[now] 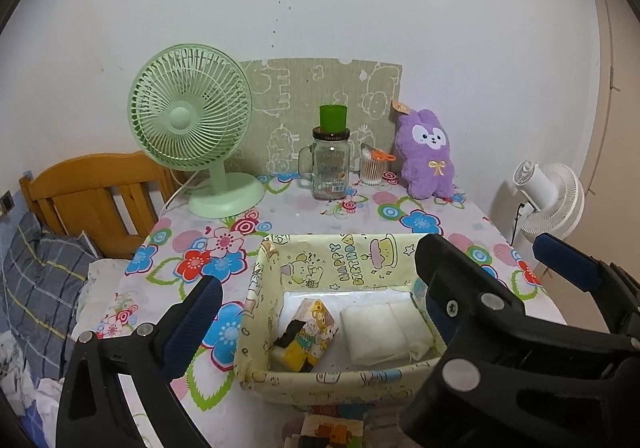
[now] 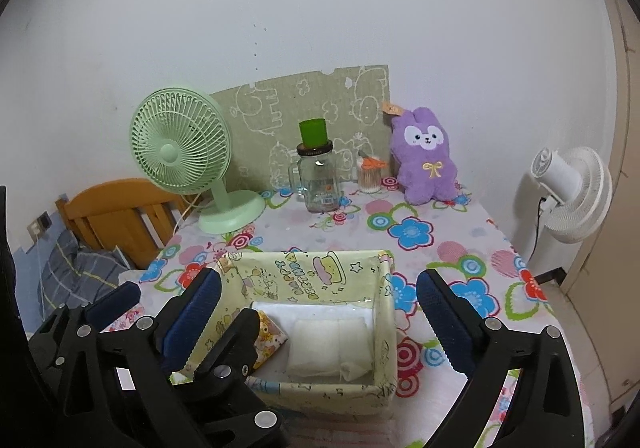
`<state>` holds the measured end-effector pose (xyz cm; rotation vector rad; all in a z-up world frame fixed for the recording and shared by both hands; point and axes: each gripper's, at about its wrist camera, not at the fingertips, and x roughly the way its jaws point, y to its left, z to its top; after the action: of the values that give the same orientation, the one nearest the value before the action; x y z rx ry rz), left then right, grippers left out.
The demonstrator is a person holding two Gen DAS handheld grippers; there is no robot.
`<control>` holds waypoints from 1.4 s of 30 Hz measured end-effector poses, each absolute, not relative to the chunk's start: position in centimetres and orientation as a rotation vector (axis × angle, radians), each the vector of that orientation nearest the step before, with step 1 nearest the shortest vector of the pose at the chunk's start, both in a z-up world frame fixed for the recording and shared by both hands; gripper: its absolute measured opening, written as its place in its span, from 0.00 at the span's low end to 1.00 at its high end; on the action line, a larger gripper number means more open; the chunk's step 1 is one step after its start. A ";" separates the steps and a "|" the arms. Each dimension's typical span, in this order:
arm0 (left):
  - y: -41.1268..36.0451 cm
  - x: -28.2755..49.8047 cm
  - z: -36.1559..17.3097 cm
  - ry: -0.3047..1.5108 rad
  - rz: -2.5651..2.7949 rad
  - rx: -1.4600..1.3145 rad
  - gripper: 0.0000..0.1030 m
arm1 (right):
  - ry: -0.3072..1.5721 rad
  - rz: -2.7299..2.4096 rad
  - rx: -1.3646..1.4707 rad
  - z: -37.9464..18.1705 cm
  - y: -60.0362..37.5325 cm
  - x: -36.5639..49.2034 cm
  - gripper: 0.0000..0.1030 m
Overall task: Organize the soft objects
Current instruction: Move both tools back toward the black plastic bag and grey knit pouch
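Flowered oilcloth covers the table (image 1: 280,207), which stands against a pale wall with a green desk fan (image 1: 190,119) at ten o'clock, a glass jar (image 1: 329,165) with a green cup on its lid at twelve, and a purple plush rabbit (image 1: 428,155) propped upright at one o'clock. Just in front of both grippers sits a yellow fabric basket (image 1: 260,312), and in it lie a small cartoon-printed tissue pack (image 1: 306,334) on the left side and folded white cloths (image 1: 384,332) beside it on the right. Seen from its own camera, the right gripper (image 2: 318,312) stands spread wide over the basket with nothing between its pads. The left gripper (image 1: 320,288) likewise gapes over the basket, empty, with the right gripper's fingers crossing its view at four o'clock. By the look of it, the basket contents are settled and the step in hand is the release and pull-away. The rabbit, well apart from the basket at the far edge, seems the soft item left. Fetching it would call for a reach across the table past the jar, a broad pinch on its squashy body, and care not to knock the jar or the cotton-swab holder (image 1: 372,167) just beside it.
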<state>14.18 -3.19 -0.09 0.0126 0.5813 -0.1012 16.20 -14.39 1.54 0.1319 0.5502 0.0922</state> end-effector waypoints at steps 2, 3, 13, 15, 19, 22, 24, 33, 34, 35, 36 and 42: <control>-3.1 13.6 0.1 0.573 -0.099 0.015 1.00 | 0.545 0.093 0.124 1.7 -14.3 15.7 0.97; -3.1 13.3 0.2 0.569 -0.098 0.015 1.00 | 0.543 0.095 0.123 1.8 -14.3 15.4 0.97; -2.7 10.9 0.3 0.564 -0.111 -0.010 0.99 | 0.520 0.102 0.110 2.6 -14.0 12.3 0.97; -2.6 10.4 0.3 0.561 -0.112 -0.013 0.99 | 0.518 0.104 0.107 2.6 -14.0 11.8 0.97; -2.4 9.3 0.2 0.549 -0.117 -0.010 0.99 | 0.508 0.096 0.104 2.6 -13.8 10.6 0.97; -2.4 8.5 0.0 0.544 -0.112 -0.006 0.99 | 0.507 0.102 0.103 2.4 -13.7 9.8 0.97; -2.5 8.1 -0.1 0.546 -0.111 -0.005 0.99 | 0.509 0.105 0.103 2.3 -13.8 9.5 0.97; -2.4 6.6 -0.9 0.544 -0.116 -0.002 0.99 | 0.517 0.086 0.094 1.4 -13.7 8.0 1.00; -2.4 6.5 -1.1 0.545 -0.118 -0.002 0.99 | 0.519 0.084 0.094 1.3 -13.7 7.9 1.00; -2.3 6.4 -1.2 0.546 -0.119 -0.001 0.99 | 0.522 0.081 0.092 1.1 -13.6 7.8 1.00; -2.3 6.2 -1.4 0.547 -0.119 0.000 0.99 | 0.525 0.079 0.090 1.0 -13.6 7.7 1.00; -2.4 5.6 -2.4 0.560 -0.124 -0.001 0.99 | 0.546 0.067 0.081 -0.2 -13.4 6.7 1.00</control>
<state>5.57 -2.39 -2.45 -0.0010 0.5599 -0.1237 6.72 -13.38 -0.22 0.0805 0.5465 0.0670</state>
